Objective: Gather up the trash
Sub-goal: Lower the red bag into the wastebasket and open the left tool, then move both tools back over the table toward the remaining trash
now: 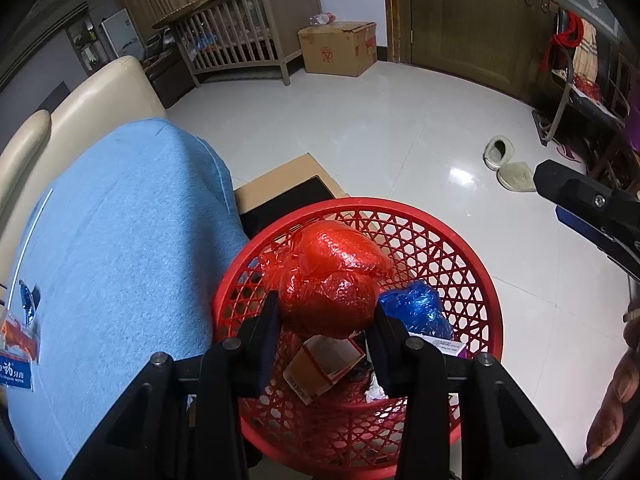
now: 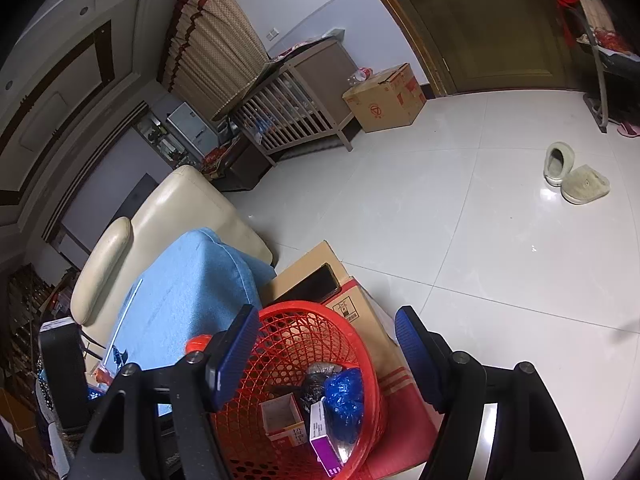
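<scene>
Left gripper clenched on the crumpled red plastic bag bundle, pads pressing both sides, hanging directly above the round red lattice plastic basket. Right gripper released, nothing between its blue pads, poised over the same basket's rim at roughly its 9 o'clock.

Best to let go only while centred over the opening, away from the blue blanket-covered seat at 9 o'clock. Already inside: a crinkled blue plastic wrapper at 3 o'clock of the bundle, an open tan cardboard carton at 6 o'clock, a small purple-and-white box. Low, gentle drop advisable; light bundle could probably bounce off the pile.
</scene>
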Demonstrator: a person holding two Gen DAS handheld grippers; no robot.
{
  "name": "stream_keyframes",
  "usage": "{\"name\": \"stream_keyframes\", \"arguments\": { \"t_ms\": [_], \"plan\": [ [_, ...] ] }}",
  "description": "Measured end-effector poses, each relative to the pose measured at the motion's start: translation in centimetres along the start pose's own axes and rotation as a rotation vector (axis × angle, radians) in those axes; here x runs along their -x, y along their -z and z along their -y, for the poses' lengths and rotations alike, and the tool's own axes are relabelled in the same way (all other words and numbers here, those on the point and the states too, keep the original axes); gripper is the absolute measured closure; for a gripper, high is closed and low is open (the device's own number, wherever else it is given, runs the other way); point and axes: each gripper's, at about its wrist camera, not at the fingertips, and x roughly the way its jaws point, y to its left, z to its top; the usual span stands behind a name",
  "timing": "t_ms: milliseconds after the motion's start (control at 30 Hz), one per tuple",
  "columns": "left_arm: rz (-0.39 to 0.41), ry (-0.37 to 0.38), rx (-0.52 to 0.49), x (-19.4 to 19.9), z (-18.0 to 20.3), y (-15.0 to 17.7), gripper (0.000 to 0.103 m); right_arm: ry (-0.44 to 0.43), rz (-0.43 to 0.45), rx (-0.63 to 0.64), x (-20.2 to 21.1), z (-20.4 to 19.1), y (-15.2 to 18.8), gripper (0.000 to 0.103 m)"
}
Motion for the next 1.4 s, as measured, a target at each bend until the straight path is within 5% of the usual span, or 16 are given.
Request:
{"name": "stream_keyframes", "arguments": {
  "t_ms": [267,300,367,733,1400],
  "plan": [
    [-0.029,0.009,-0.003,-1.1,0.1,-0.1,0.055,-0.005,0.005,-0.003,0.2,-0.2,0.0,0.028],
    [-0.040,0.014,-0.006,-1.4,0.2,-0.1,0.050,-0.006,0.006,-0.002,0.2,-0.4,0.0,0.028],
    [-0.050,0.004,-0.012,-1.7,0.3,-0.1,0.024,-0.009,0.007,-0.001,0.3,-0.6,0.1,0.028],
    [-0.010,-0.011,0.024,-0.2,-1.8,0.3,0.024,-0.036,0.013,0.033,0.2,-2.8,0.0,0.028],
    [0.102,-0.032,0.229,4.6,-11.4,2.7,0.024,-0.134,-0.038,0.247,-1.1,-14.7,2.5,0.028]
  ]
}}
